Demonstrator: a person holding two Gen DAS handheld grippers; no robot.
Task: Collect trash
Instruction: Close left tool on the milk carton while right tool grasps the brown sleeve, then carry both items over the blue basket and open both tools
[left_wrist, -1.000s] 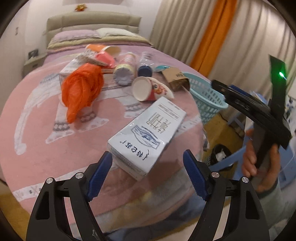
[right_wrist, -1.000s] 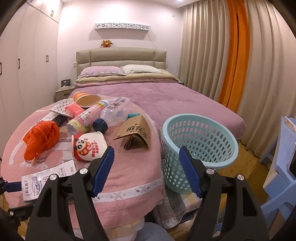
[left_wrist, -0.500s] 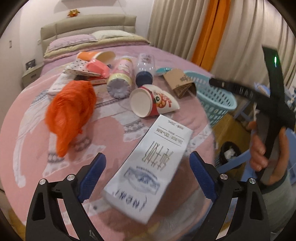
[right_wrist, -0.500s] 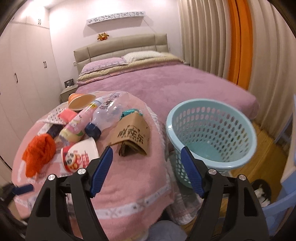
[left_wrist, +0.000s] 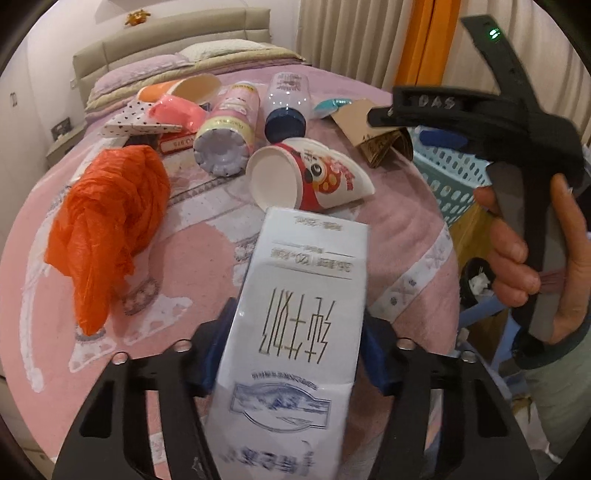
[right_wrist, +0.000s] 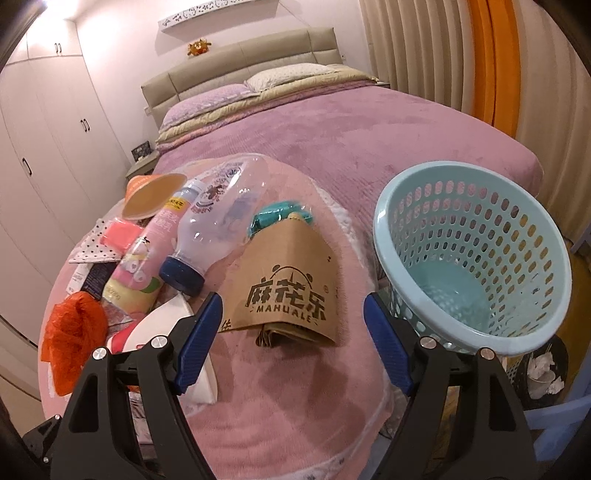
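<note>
My left gripper (left_wrist: 295, 350) is shut on a white milk carton (left_wrist: 299, 325), its blue pads pressed to both sides, above the pink-covered round table (left_wrist: 207, 258). My right gripper (right_wrist: 293, 343) is open and empty, just above a folded brown paper bag (right_wrist: 291, 291); it also shows in the left wrist view (left_wrist: 480, 122). A light blue laundry-style basket (right_wrist: 472, 254) stands to the right of the table. On the table lie an orange plastic bag (left_wrist: 107, 225), a red-and-white paper cup (left_wrist: 306, 177), a pink bottle (left_wrist: 225, 133) and a clear bottle (right_wrist: 218, 229).
A bed with a purple cover (right_wrist: 369, 125) lies behind the table. White wardrobes (right_wrist: 48, 147) line the left wall. A small black bin with paper (right_wrist: 543, 369) sits on the floor by a blue stool (right_wrist: 557, 417). Curtains (right_wrist: 461, 55) hang at the right.
My left gripper moved forward and closed on the milk carton, which now stands between the pads. My right gripper moved down and forward over the brown paper bag.
</note>
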